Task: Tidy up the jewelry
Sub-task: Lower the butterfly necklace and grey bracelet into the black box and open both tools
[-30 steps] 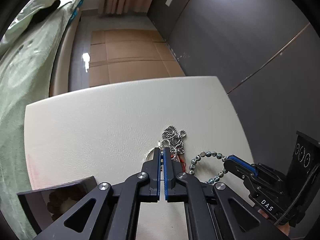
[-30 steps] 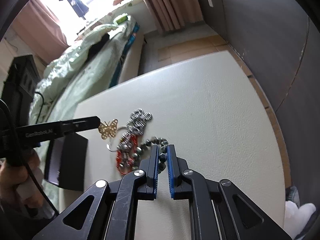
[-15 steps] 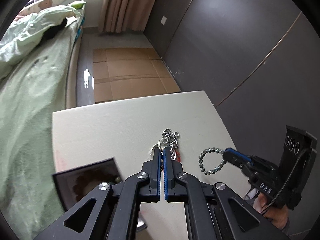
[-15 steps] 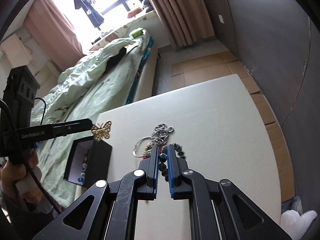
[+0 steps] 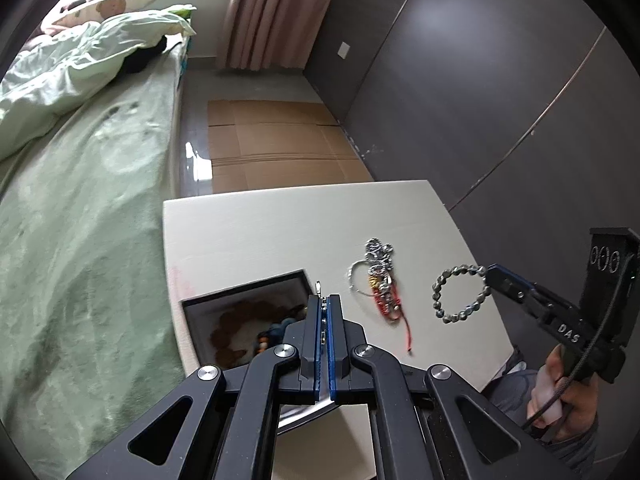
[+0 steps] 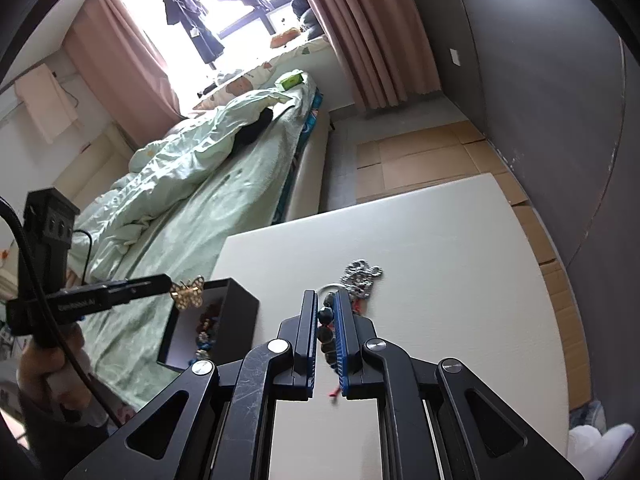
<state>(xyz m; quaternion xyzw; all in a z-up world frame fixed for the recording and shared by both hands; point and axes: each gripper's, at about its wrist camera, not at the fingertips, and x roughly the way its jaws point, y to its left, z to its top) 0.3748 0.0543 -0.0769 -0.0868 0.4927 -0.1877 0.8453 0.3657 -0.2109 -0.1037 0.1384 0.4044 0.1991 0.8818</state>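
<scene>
Two hand-held grippers: left [image 6: 170, 280] clamps one butterfly brooch [image 6: 188, 291], right [image 5: 489, 271] one bead bracelet [image 5: 460, 294].

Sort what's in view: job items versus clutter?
Job: gold butterfly brooch in left jaws; grey bead bracelet in right jaws; black open box; silver chain and red cord pile.
Clutter: green bedding; flattened cardboard; pink curtains.

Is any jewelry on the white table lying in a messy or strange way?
Yes. A silver chain, a thin ring and a red cord bracelet lie tangled in one heap on the table, beside the open black box, not inside it. Nothing looks broken.
</scene>
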